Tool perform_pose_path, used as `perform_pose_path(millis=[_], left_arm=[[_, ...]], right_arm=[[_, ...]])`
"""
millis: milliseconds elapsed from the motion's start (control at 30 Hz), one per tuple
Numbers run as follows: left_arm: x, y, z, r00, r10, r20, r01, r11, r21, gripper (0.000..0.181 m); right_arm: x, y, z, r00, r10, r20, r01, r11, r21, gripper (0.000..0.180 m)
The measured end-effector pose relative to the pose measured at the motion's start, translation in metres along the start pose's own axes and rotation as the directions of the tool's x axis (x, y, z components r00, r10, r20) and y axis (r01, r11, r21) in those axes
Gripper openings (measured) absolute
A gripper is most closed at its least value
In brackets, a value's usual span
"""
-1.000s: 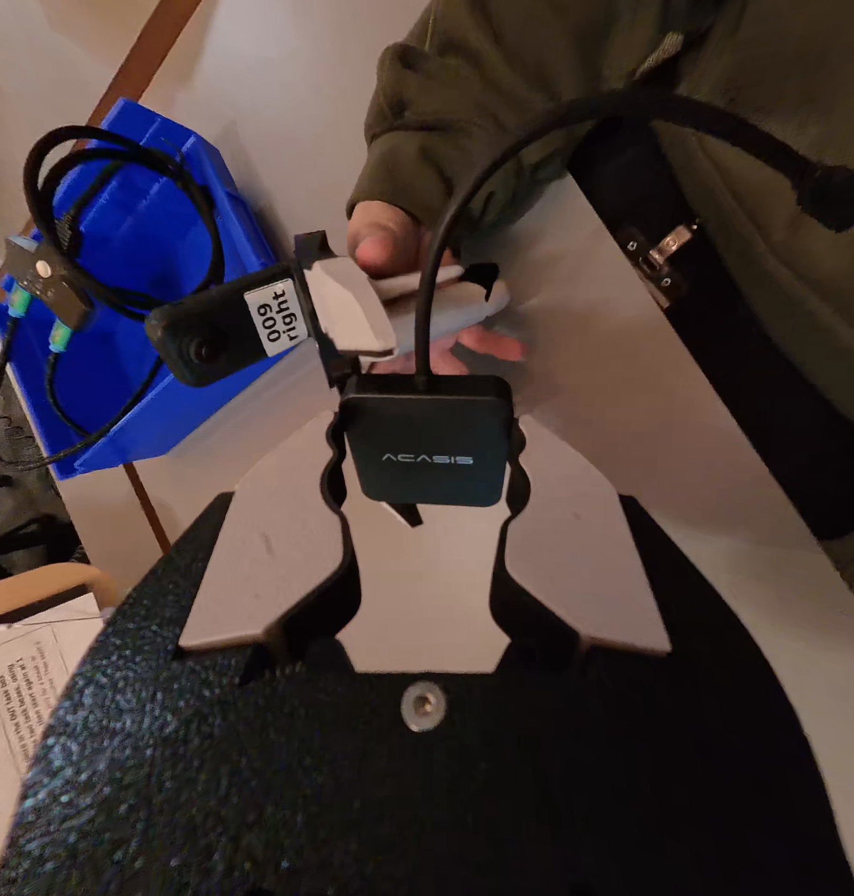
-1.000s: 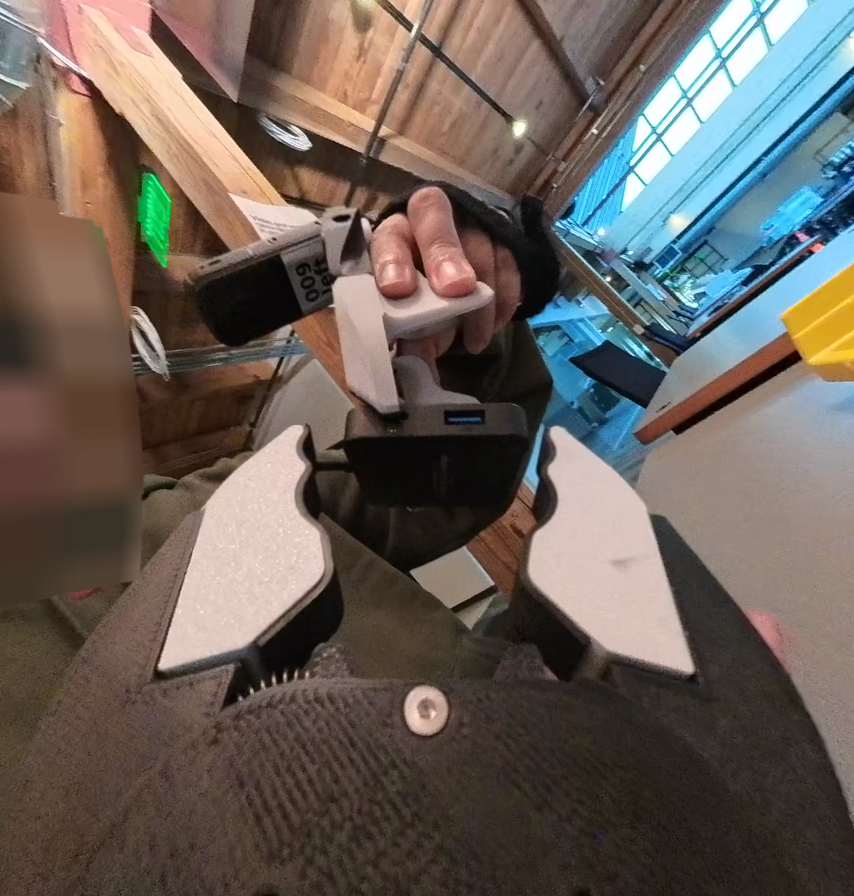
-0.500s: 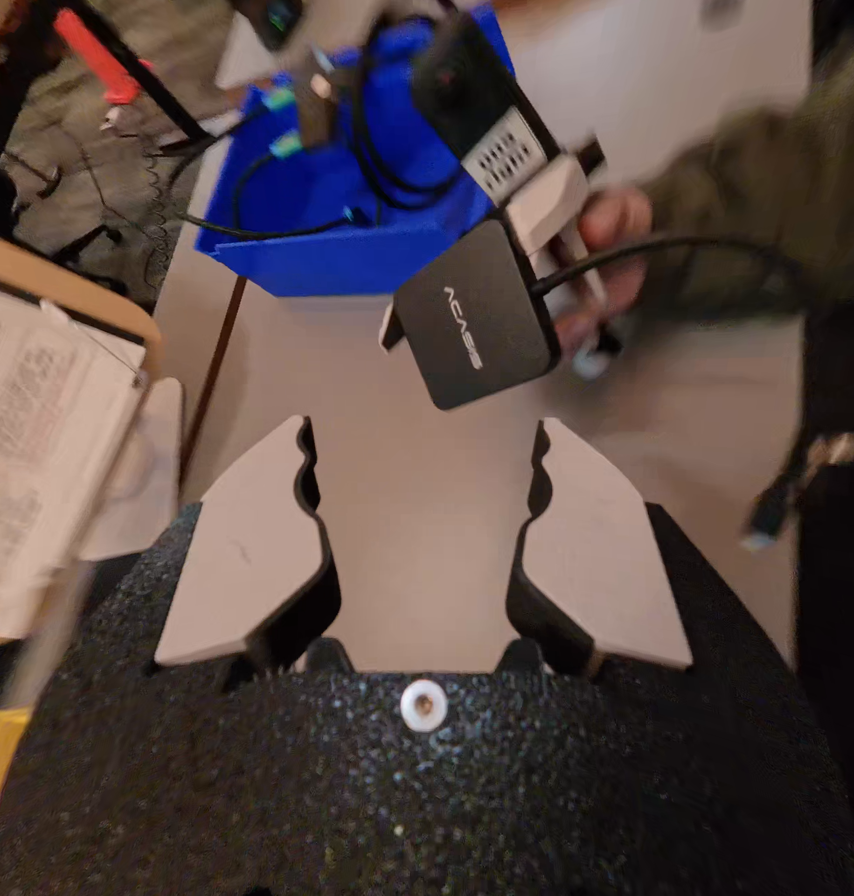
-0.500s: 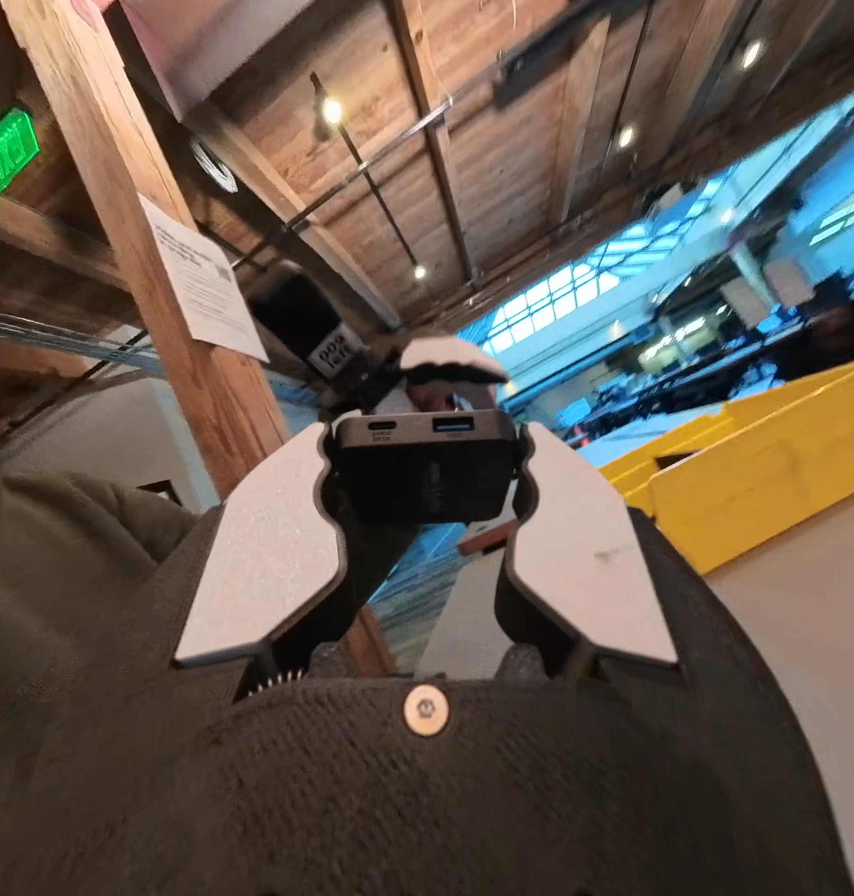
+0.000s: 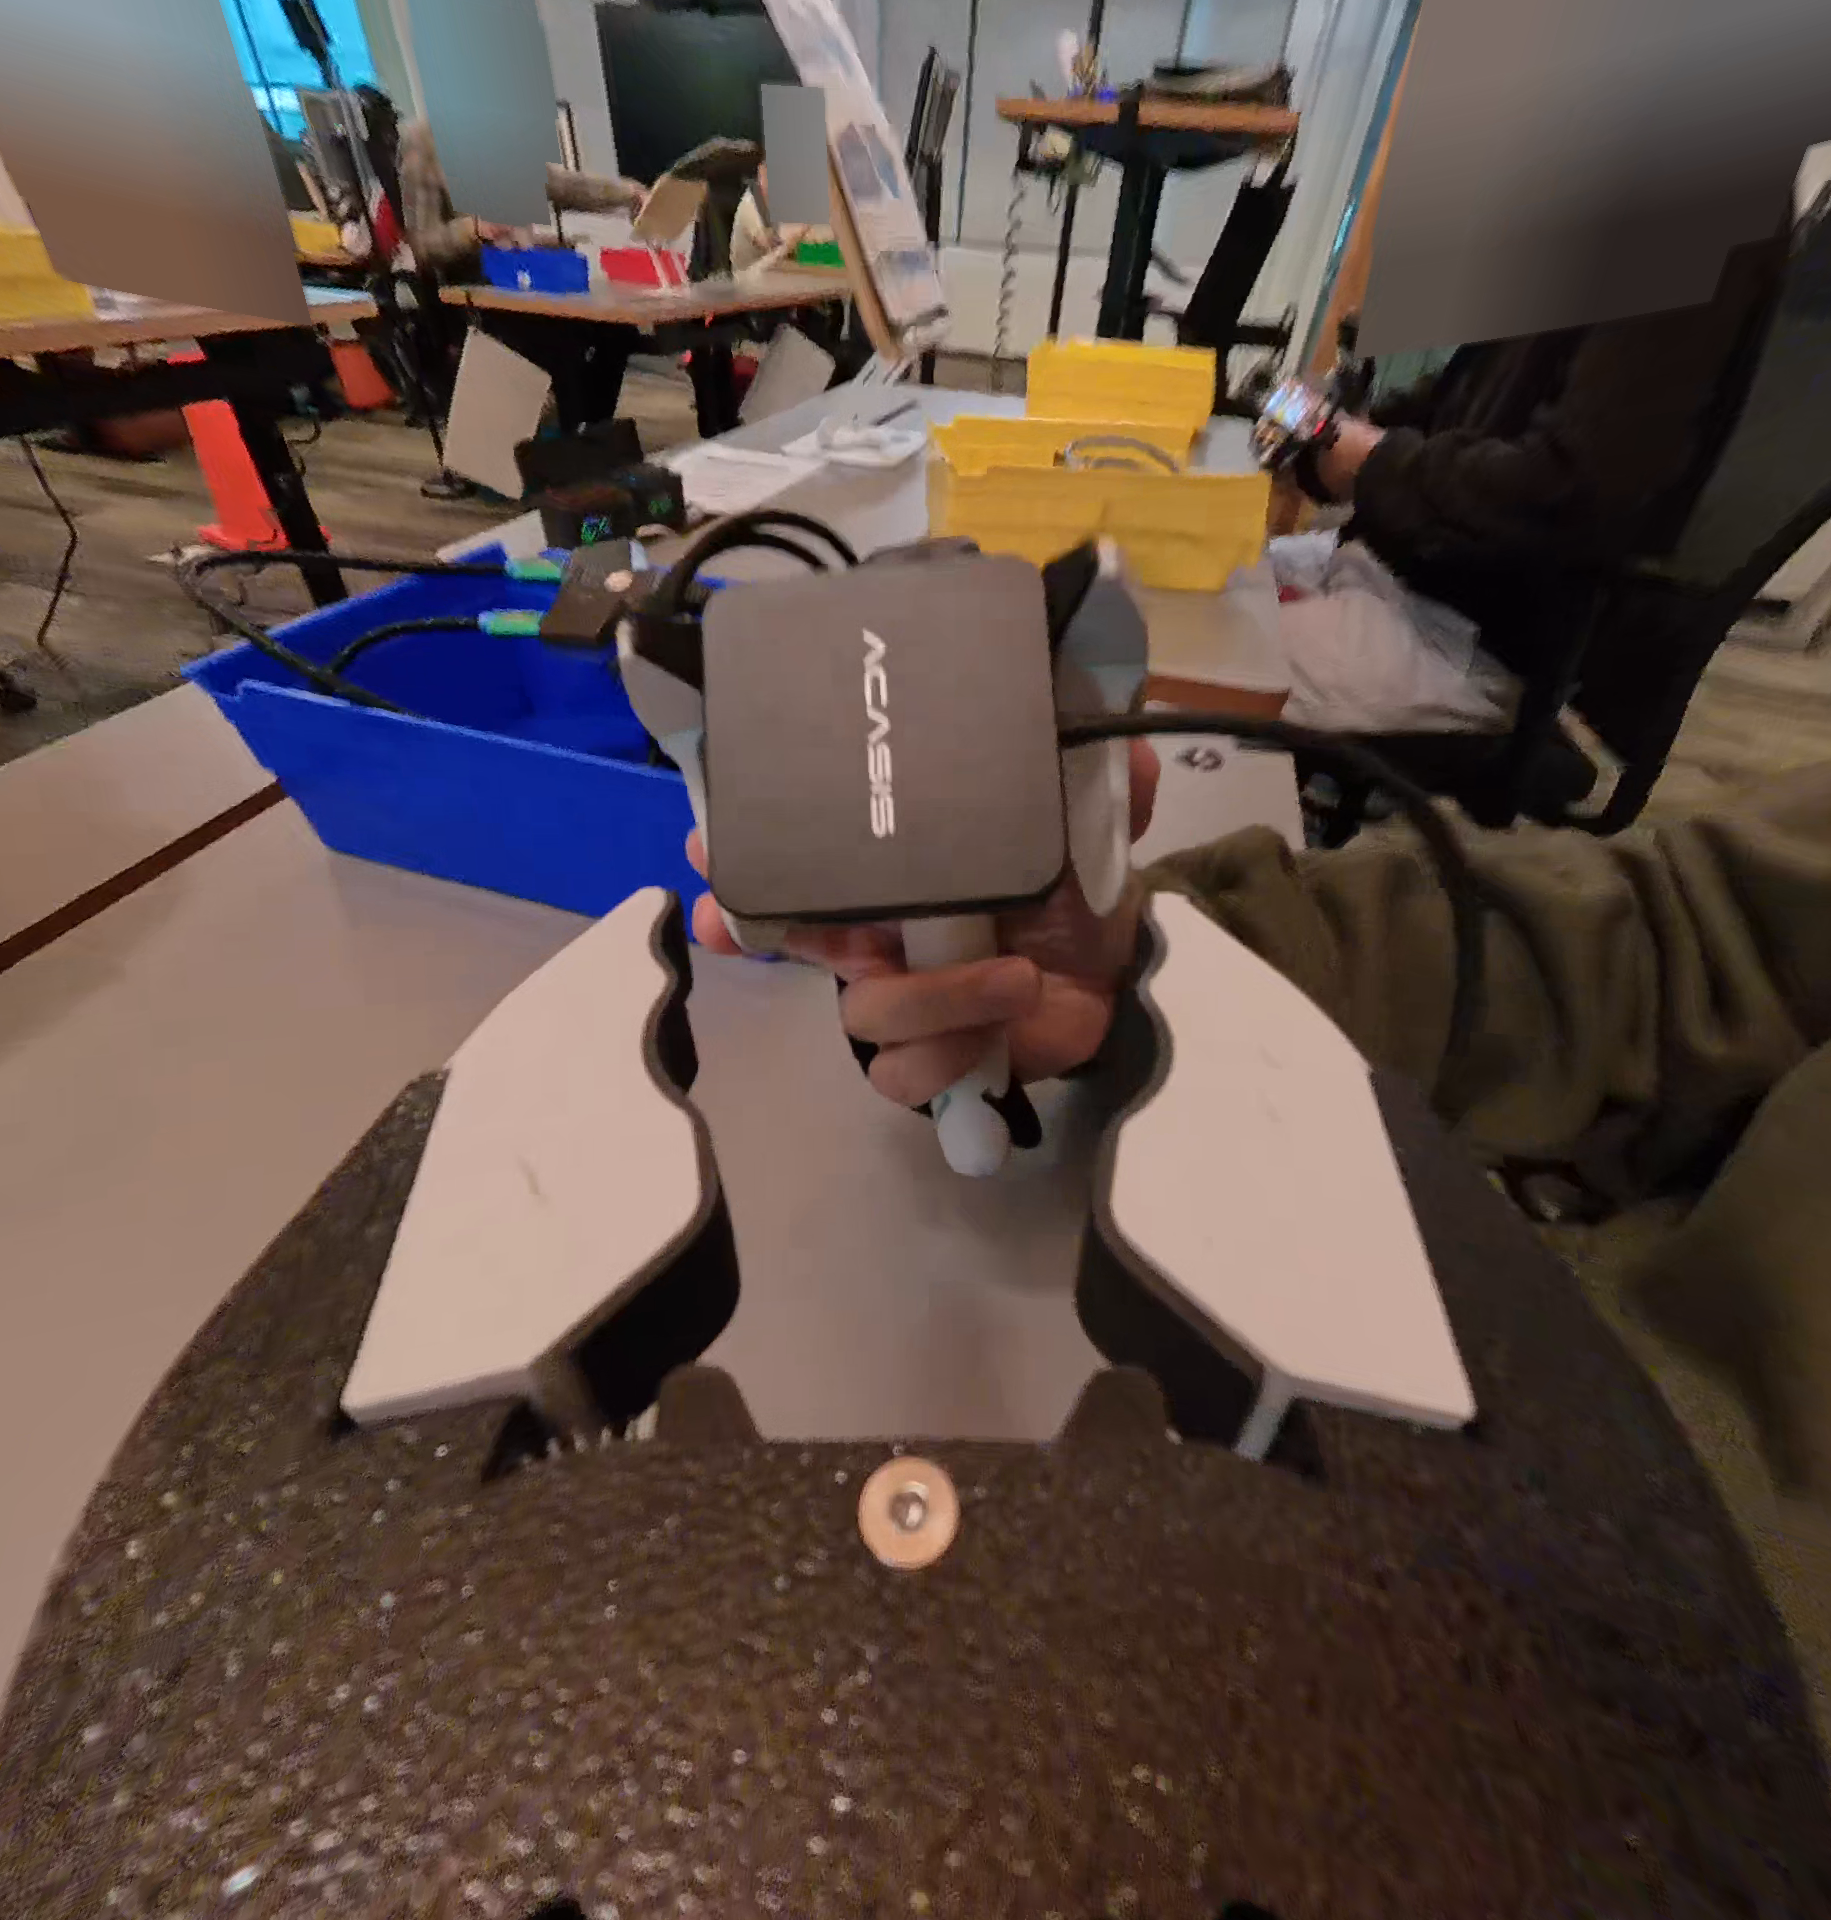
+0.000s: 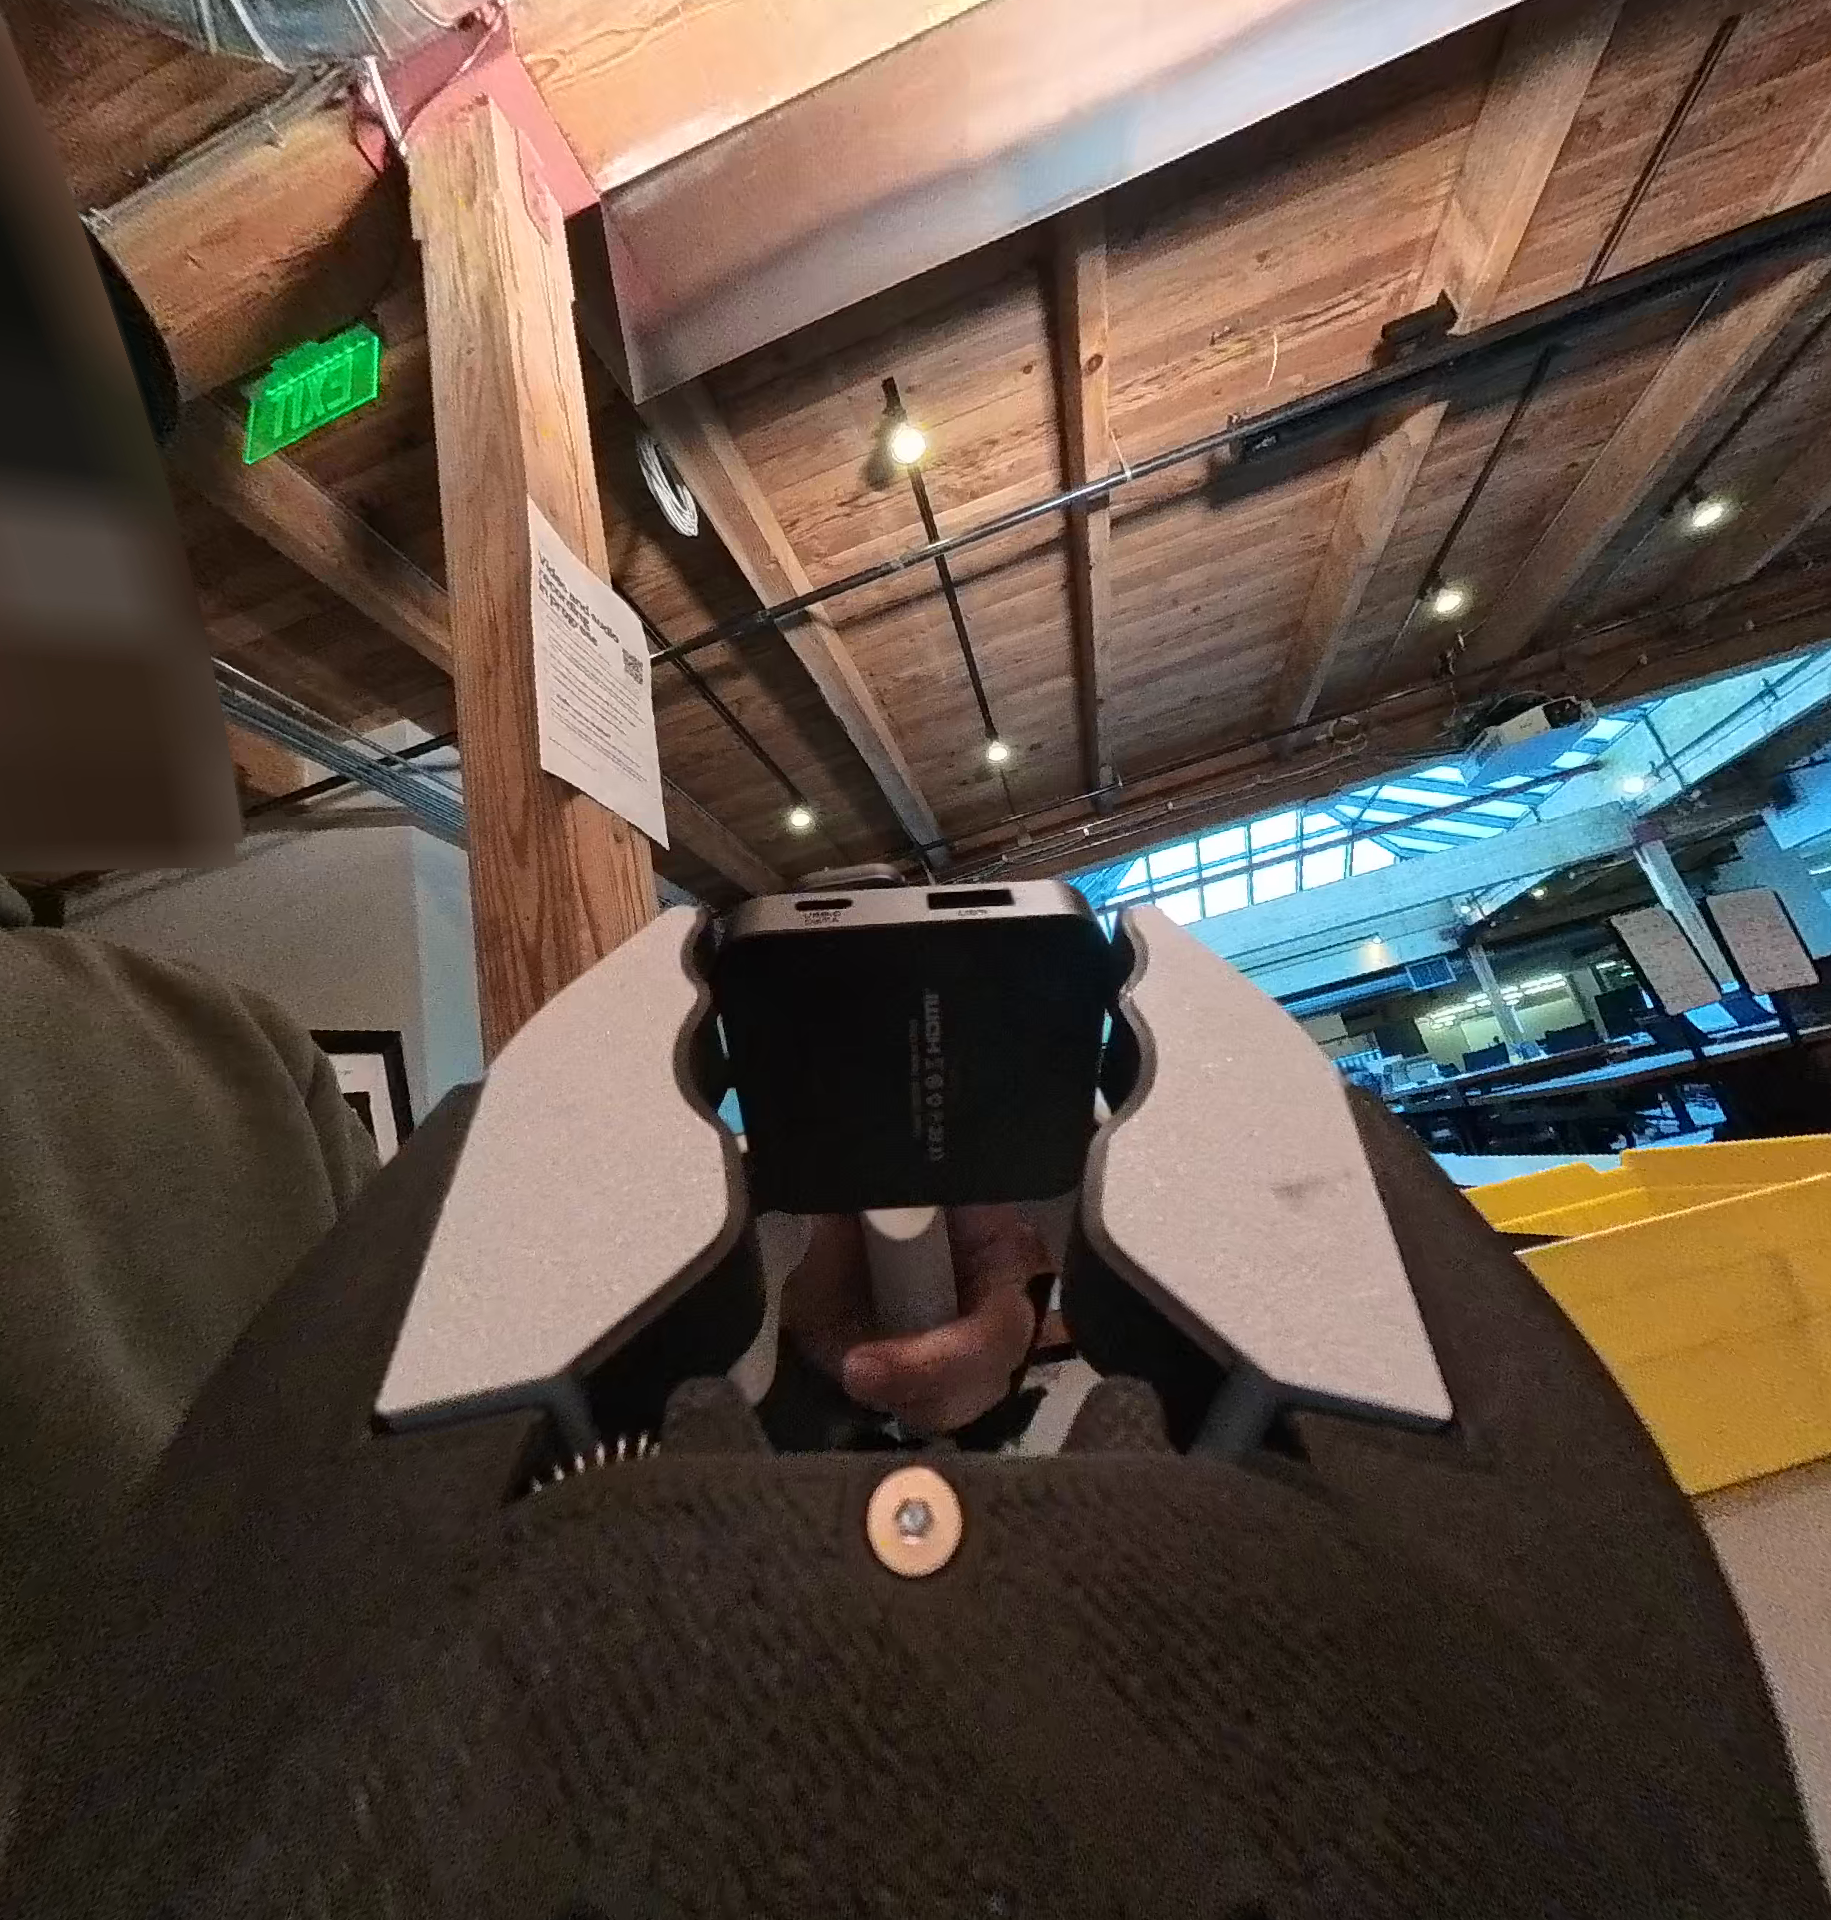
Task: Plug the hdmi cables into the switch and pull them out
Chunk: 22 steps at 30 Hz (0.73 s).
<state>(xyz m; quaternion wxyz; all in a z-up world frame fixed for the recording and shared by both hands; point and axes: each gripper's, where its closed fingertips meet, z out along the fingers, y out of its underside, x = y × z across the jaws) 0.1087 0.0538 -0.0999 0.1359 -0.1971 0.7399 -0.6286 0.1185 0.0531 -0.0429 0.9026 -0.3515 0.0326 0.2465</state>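
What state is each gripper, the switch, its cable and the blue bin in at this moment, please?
right gripper: shut on the switch, pointing upward.
left gripper: open, holding nothing.
switch: held off the table, two end ports empty.
switch cable: attached, trailing right.
blue bin: on the table, holding cables.

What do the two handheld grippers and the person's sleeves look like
Each of the left gripper and right gripper has a black, rough-textured body with one round metal screw, and two flat pale-grey fingers with wavy black inner edges. The right gripper's handle is pale grey. The sleeve is olive green.
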Motion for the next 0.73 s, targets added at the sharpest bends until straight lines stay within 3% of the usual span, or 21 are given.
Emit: perform_pose_path(millis=[267,400,467,567,667,733], left_arm=[[0.001,-0.001,0.000,0.998,0.044,0.047,-0.048,0.995,0.088,0.069],[0.000,0.008,-0.007,0.996,0.084,0.028,-0.085,0.996,0.023,0.068],[-0.007,0.019,-0.017,0.983,0.182,0.037,-0.178,0.978,-0.106,0.068],[-0.014,0.039,-0.035,0.952,0.303,-0.032,-0.294,0.886,-0.358,0.068],[-0.018,0.053,-0.049,0.937,0.329,-0.117,-0.340,0.784,-0.519,0.069],[-0.022,0.059,-0.049,0.942,0.312,-0.124,-0.325,0.756,-0.568,0.069]], right_arm=[[-0.007,0.013,0.007,0.999,-0.009,0.048,0.012,0.998,-0.057,0.072],[-0.009,0.029,0.001,0.998,-0.047,0.046,0.057,0.973,-0.224,0.071],[0.001,0.041,-0.009,0.982,-0.187,0.024,0.181,0.900,-0.396,0.071],[0.018,0.052,-0.031,0.909,-0.415,0.043,0.348,0.696,-0.628,0.084],[0.030,0.057,-0.052,0.832,-0.544,0.105,0.420,0.496,-0.760,0.092],[0.033,0.065,-0.059,0.822,-0.553,0.141,0.421,0.422,-0.803,0.093]])
